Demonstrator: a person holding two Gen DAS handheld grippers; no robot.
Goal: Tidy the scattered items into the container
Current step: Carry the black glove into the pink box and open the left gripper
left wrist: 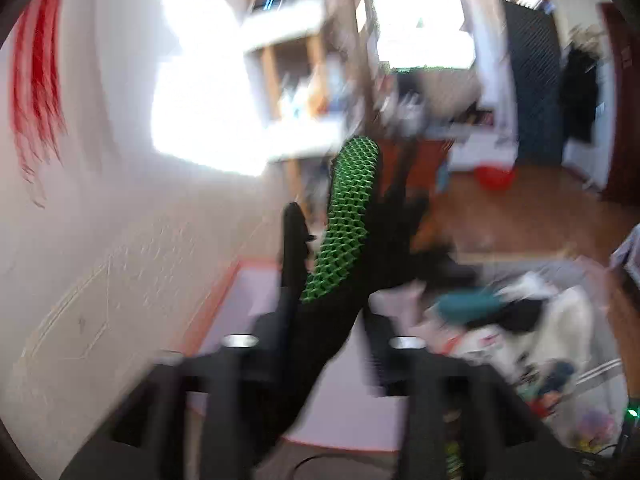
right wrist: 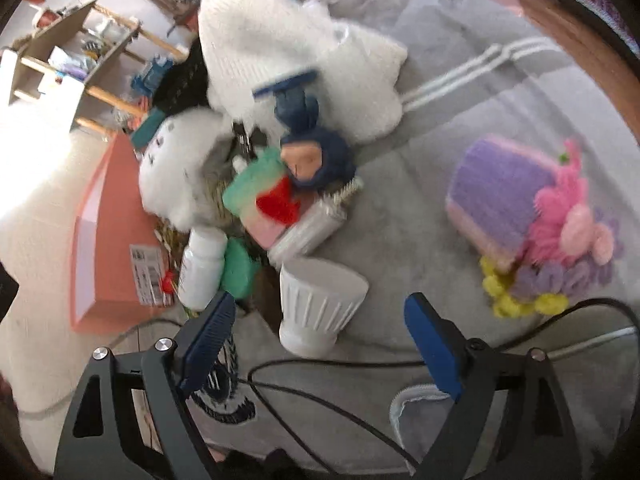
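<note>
Left jaws [left wrist: 334, 264]: held wide apart. A black glove [left wrist: 352, 200] with a green mesh back stands between them. It lies against one finger, and a thin gap is seen at the other, so no grip is shown. The view is heavily blurred.
Right jaws [right wrist: 320, 300]: spread wide, and nothing is held. A white ribbed cup [right wrist: 316, 320] is seen between the blue pads [right wrist: 212, 336], touched by neither.
Cup: set upright with a slight tilt on a grey cloth [right wrist: 420, 160], with a black cable [right wrist: 340, 364] running just in front of it.
Pile: heaped just beyond the cup. A white bottle [right wrist: 202, 268] lies beside a green lump [right wrist: 240, 268], and a silver can [right wrist: 308, 228] lies on its side. A blue-hooded doll [right wrist: 316, 156] lies further back.
Knitwear: a white woolly piece [right wrist: 296, 52] is spread at the back of the pile.
Bag: a purple and pink knitted bag [right wrist: 504, 200] lies alone on the cloth, well apart from the pile.
Box: an orange-pink box [right wrist: 116, 200] lies beside the pile and past the cloth's edge. In the left view its lilac inside [left wrist: 248, 300] is seen directly behind the glove.
Room: shelves [left wrist: 296, 80] and a bright window [left wrist: 420, 20] are seen beyond, smeared.
</note>
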